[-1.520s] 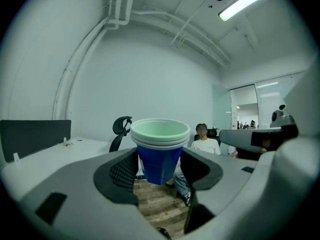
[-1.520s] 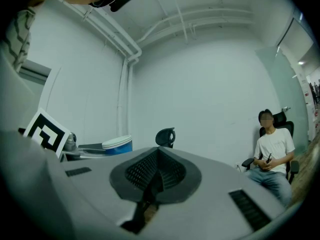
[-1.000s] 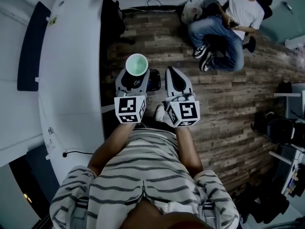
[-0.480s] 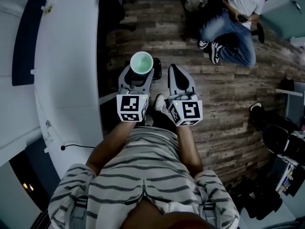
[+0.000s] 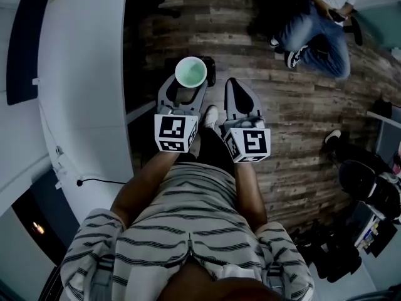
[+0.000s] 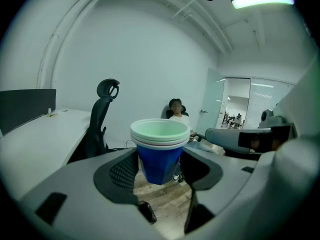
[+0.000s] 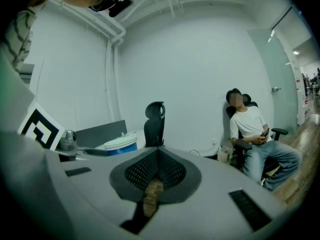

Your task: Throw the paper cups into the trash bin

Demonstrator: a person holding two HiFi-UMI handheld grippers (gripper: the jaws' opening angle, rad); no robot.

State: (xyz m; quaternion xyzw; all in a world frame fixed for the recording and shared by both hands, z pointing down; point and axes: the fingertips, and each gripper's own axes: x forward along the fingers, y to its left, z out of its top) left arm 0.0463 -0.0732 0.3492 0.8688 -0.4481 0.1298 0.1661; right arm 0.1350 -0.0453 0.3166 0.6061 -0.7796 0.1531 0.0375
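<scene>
The left claw [image 6: 159, 168] pinches the stacked paper cups [image 6: 160, 143] by their blue lower wall. They stand upright, mouths up, long axis vertical. They are likely light, thin and easily crushed, so a gentle mid-wall squeeze suits. Just right of the left claw, the right claw [image 7: 156, 176] is pressed together, empty.

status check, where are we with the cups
Left gripper shut on stacked paper cups, upright. Right gripper shut, empty. Dark object on floor below cups, maybe the bin.

Three nested paper cups [image 6: 160, 151], blue outside and pale green inside, stand upright, clamped in the left gripper [image 6: 159, 166].
</scene>
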